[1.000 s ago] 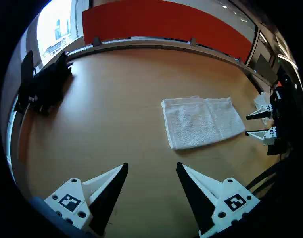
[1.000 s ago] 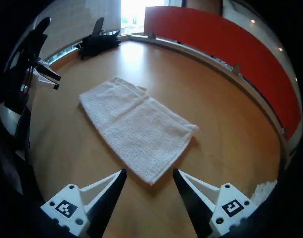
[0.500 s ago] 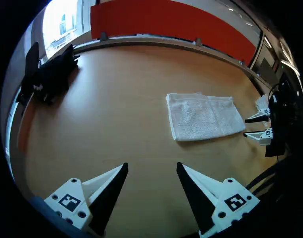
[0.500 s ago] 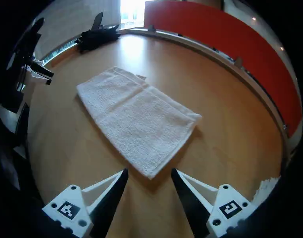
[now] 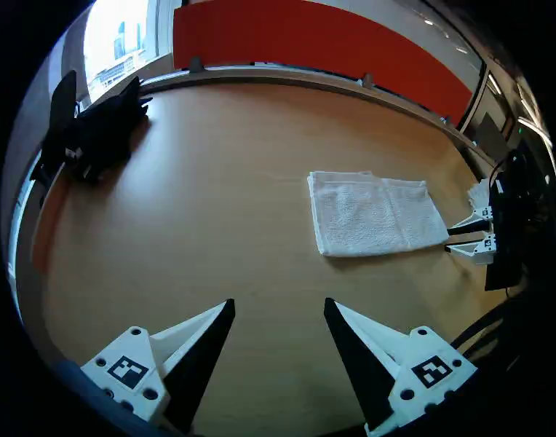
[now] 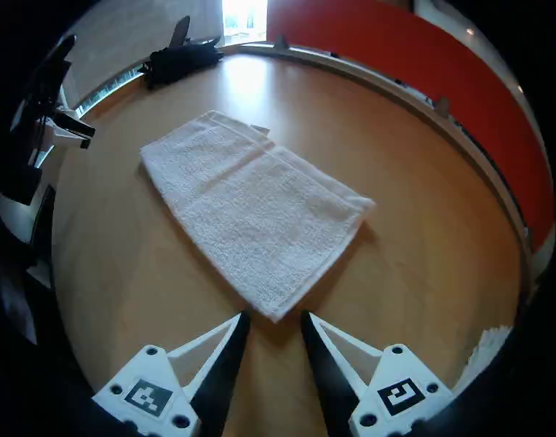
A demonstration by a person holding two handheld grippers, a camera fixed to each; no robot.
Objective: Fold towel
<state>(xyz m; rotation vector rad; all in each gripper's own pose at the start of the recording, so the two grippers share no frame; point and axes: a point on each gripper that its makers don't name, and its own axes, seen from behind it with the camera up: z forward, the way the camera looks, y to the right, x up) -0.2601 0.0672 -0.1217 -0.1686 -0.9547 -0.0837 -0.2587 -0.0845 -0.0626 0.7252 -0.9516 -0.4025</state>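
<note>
One folded towel (image 6: 252,218) lies on the table (image 6: 431,247).

The left gripper (image 5: 278,302) holds its jaws wide apart above a wooden desk (image 5: 205,211). Right of centre, a folded white towel (image 5: 372,215) lies flat. At the far right, the right gripper (image 5: 448,241) points at the towel's edge, seemingly just short of it. A black bundle (image 5: 96,135) sits far left, before a red panel (image 5: 314,44).
</note>
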